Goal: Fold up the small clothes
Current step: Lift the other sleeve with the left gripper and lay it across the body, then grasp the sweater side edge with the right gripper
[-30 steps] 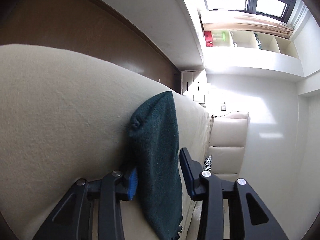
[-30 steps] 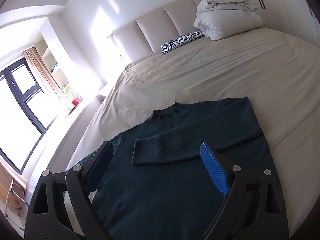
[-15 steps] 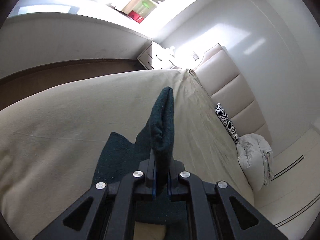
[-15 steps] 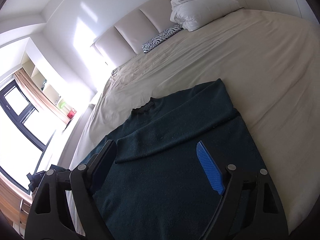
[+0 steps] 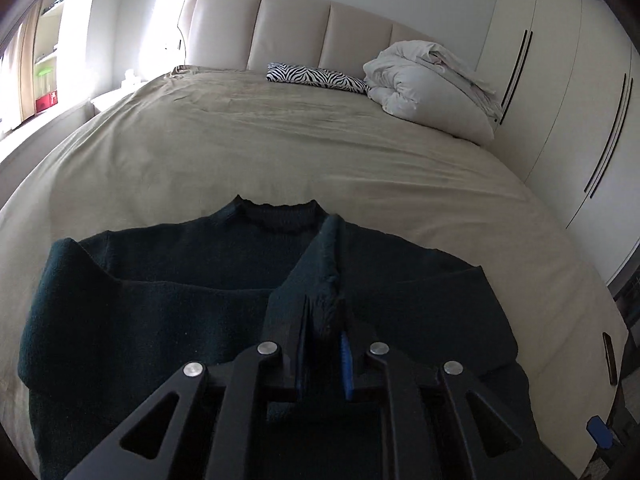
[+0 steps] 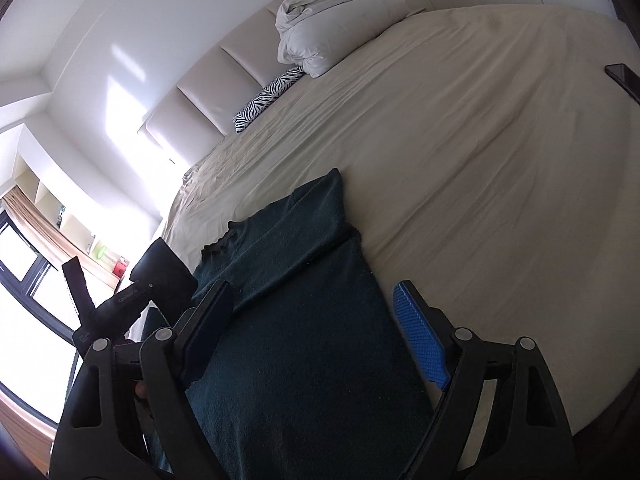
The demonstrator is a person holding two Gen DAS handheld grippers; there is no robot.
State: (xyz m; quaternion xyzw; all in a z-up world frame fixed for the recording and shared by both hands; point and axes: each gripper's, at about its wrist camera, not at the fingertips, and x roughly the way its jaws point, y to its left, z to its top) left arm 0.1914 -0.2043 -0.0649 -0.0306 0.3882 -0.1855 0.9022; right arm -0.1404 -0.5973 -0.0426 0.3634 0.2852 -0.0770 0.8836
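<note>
1. The left gripper (image 5: 322,354) sits low in its own view with its jaws opening; a sleeve (image 5: 316,280) of the dark green sweater (image 5: 160,320) runs up between them, and the pads seem barely to touch the knit, though the fabric is too dark there to be sure.
2. The right gripper (image 6: 316,336) is spread wide, its blue pad (image 6: 420,340) over the bed sheet just beside the sweater's edge and its other finger over the cloth; nothing is pinched between them.
3. Beside the right gripper's dark finger, in the right wrist view, the black body of the left gripper shows, raised over the sweater's far side.
4. The sweater lies flat on the beige bed (image 5: 320,152), front up, collar (image 5: 276,212) toward the headboard, with one sleeve already folded across the chest.
5. A dark phone (image 6: 624,78) rests on the sheet well apart from the sweater, near the bed's edge.
6. Farther up the bed lie a zebra-print pillow (image 5: 316,78) and, just beside it, a bundled white duvet (image 5: 428,88).
7. Behind them stands the padded headboard (image 5: 296,36), with white wardrobe doors (image 5: 560,100) to one side.
</note>
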